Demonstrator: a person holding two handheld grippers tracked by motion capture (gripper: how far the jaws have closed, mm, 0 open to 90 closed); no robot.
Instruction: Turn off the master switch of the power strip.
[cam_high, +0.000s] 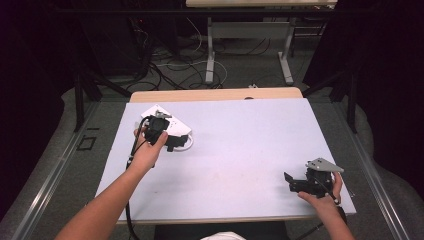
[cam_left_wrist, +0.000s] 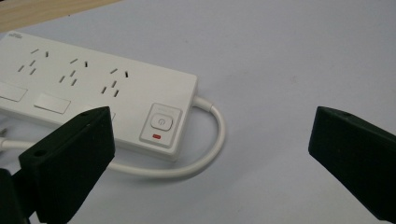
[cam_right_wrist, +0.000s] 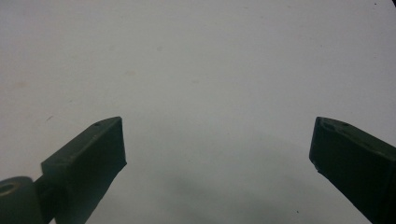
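A white power strip (cam_left_wrist: 93, 93) is seen lying flat at the far left of the white counter (cam_high: 240, 145), its cord (cam_left_wrist: 205, 154) looped beside the switch end. The left claw (cam_left_wrist: 210, 154) is held just over that end, jaws spread wide and released, nothing between them. At the near right, the right claw (cam_right_wrist: 217, 154) is held apart over bare counter, likewise spread and holding nothing.
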